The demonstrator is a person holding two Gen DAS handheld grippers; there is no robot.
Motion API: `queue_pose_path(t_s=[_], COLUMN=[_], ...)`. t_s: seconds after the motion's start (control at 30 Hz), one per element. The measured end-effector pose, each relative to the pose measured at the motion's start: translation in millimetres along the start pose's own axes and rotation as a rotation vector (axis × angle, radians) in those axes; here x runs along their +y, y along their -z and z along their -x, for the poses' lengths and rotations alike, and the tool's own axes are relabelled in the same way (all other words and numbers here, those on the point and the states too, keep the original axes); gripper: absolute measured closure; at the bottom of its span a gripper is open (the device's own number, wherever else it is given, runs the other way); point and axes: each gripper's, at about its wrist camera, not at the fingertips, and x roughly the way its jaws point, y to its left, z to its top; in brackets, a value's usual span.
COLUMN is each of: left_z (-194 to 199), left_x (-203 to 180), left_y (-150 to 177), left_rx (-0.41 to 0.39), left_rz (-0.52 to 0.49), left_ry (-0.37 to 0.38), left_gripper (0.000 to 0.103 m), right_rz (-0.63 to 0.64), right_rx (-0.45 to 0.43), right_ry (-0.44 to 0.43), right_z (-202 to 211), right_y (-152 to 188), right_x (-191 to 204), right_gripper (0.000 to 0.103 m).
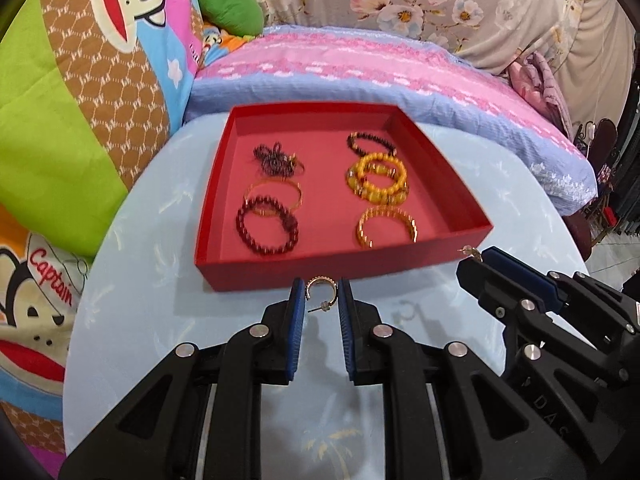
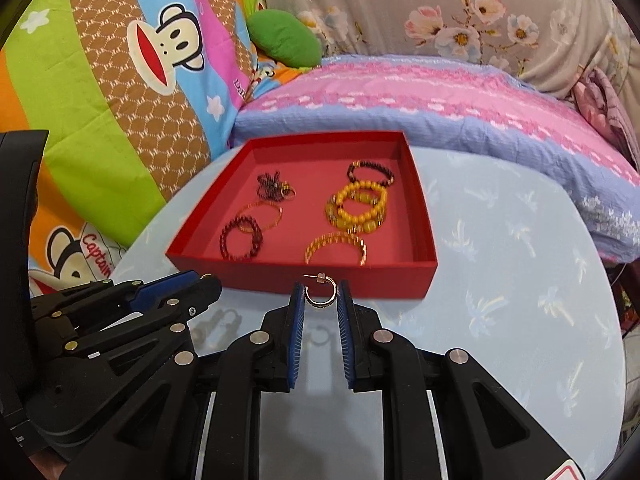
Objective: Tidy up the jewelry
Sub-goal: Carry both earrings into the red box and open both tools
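Bedding is filling the backdrop: a cartoon-monkey quilt [image 1: 80, 92] is piling up far left of the fingers, a green cushion [image 1: 230, 10] is sitting above them, and a pink and blue pillow [image 1: 360, 76] is stretching across beyond the light blue palm-print table [image 1: 140, 260].

Over to the left gripper [image 1: 321, 296] now, and its blue pads are pinching a gold hoop earring [image 1: 321, 287] right at the tips, the open side of the hoop facing down and its post poking out toward the left pad. It is hanging clear of the table, its shadow falling on the cloth just right of the fingers.

Straight ahead of those fingertips, the red tray [image 1: 280, 272] is sitting on the table, its near wall just beyond the earring. Inside, ahead and to the left, a dark beaded bracelet [image 1: 267, 225] is overlapping a thin gold bangle [image 1: 273, 194], with a dark tangled chain [image 1: 276, 158] behind. Ahead and to the right, a gold link bracelet [image 1: 386, 226] is lying nearest, yellow bead bracelets [image 1: 378, 178] are stacking behind it, and a dark bead bracelet [image 1: 370, 144] is lying at the back.

Moving right, the right gripper [image 2: 321, 296] is doing the same job: its pads are pinching a second gold hoop earring [image 2: 320, 294] at the tips, open side up, just short of the tray's near wall.
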Motion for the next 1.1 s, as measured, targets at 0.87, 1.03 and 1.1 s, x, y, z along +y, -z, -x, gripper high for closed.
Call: queue_pose_path(t_s=[0.87, 1.03, 1.1], left_z=[-74, -84, -87], left_x=[8, 11, 12], left_y=[-78, -78, -79], left_rx=[-0.002, 0.011, 0.015], left_rz=[0.003, 0.008, 0.009], left_ry=[-0.061, -0.066, -0.068], left_gripper=[0.087, 0.087, 0.087], right_rz=[-0.028, -0.025, -0.025], right_rx=[0.008, 0.020, 0.024], right_ry=[0.034, 0.038, 0.039], right_z=[-82, -92, -95], right_y=[-74, -74, -74], right_x=[-22, -22, -23], right_gripper=[0.087, 0.087, 0.087])
